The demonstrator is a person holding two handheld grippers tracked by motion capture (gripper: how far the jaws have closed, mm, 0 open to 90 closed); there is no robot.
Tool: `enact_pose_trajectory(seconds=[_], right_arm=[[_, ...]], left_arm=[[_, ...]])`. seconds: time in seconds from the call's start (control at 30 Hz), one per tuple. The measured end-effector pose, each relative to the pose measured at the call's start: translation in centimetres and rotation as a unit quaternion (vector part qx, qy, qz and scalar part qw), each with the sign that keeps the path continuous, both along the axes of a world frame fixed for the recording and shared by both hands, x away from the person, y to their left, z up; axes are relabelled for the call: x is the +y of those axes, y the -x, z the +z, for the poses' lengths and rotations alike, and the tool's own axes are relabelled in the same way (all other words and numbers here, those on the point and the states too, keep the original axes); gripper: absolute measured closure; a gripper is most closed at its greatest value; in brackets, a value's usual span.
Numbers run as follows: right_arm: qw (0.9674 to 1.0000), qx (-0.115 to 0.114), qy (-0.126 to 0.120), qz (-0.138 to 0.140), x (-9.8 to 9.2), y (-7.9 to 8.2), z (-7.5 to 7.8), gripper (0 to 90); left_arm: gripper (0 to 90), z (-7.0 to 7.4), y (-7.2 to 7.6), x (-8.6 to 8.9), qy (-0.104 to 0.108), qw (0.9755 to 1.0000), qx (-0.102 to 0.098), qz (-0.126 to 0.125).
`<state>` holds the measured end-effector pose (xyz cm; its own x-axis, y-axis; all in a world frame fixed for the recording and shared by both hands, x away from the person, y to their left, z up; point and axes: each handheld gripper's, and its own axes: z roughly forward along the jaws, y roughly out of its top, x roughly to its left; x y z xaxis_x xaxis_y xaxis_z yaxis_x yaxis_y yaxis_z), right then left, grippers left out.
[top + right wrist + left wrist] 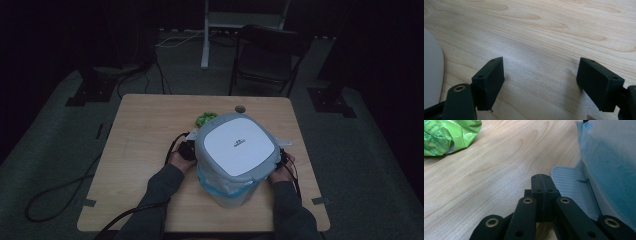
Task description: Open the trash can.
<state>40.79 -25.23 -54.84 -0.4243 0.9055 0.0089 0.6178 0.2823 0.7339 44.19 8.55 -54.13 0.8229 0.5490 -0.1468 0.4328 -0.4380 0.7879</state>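
A grey bin with a white-centred lid stands on the wooden table, lined with a blue bag. My left gripper rests at the bin's left side. In the left gripper view its jaws are pressed together with nothing between them, low over the table, beside the bin's ribbed grey pedal and the blue bag. My right gripper sits at the bin's right side. Its jaws stand wide apart over bare wood, with the bin's grey wall at the left.
A crumpled green packet lies behind the bin on the left and also appears as the green packet ahead of the left jaws. A small round disc sits near the far table edge. A dark chair stands beyond the table.
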Motion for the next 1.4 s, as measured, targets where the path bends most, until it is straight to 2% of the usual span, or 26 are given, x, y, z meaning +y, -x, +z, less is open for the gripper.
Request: enact_pose_trajectory(seconds=[0.57, 0.7, 0.9, 1.03, 1.13, 1.23, 1.33, 1.4], right_arm=[[1.0, 0.0, 0.0, 0.0, 0.0, 0.01, -0.01, 21.2], [1.0, 0.0, 0.0, 0.0, 0.0, 0.01, -0.01, 21.2], [1.0, -0.001, 0.001, 0.001, -0.02, 0.0, -0.01, 21.2], [1.0, 0.0, 0.0, 0.0, 0.0, 0.0, -0.01, 21.1], [1.0, 0.0, 0.0, 0.0, 0.0, 0.01, -0.01, 21.2], [1.0, 0.0, 0.0, 0.0, -0.01, -0.01, 0.0, 21.2], [1.0, 0.0, 0.0, 0.002, -0.01, -0.04, 0.0, 21.2], [1.0, 0.0, 0.0, 0.002, -0.01, -0.05, 0.0, 21.2]], left_arm=[[90.0, -0.2, -0.06, -0.4, -0.03, 0.9995, 0.003, 0.009], [90.0, -0.21, -0.05, -0.55, -0.042, 0.999, 0.001, 0.012], [90.0, -0.2, 0.1, -0.68, -0.048, 0.9987, -0.006, 0.015], [90.0, -0.17, 0.19, -0.66, -0.046, 0.9988, -0.012, 0.014], [90.0, -0.15, 0.16, -0.46, -0.03, 0.9995, -0.007, 0.011], [90.0, -0.14, -0.03, -0.41, -0.023, 0.9997, -0.002, 0.005], [90.0, 0.04, -0.27, -0.43, -0.005, 1.0, 0.003, 0.001], [90.0, 0.1, -0.45, -0.67, -0.002, 1.0, 0.006, -0.006]])
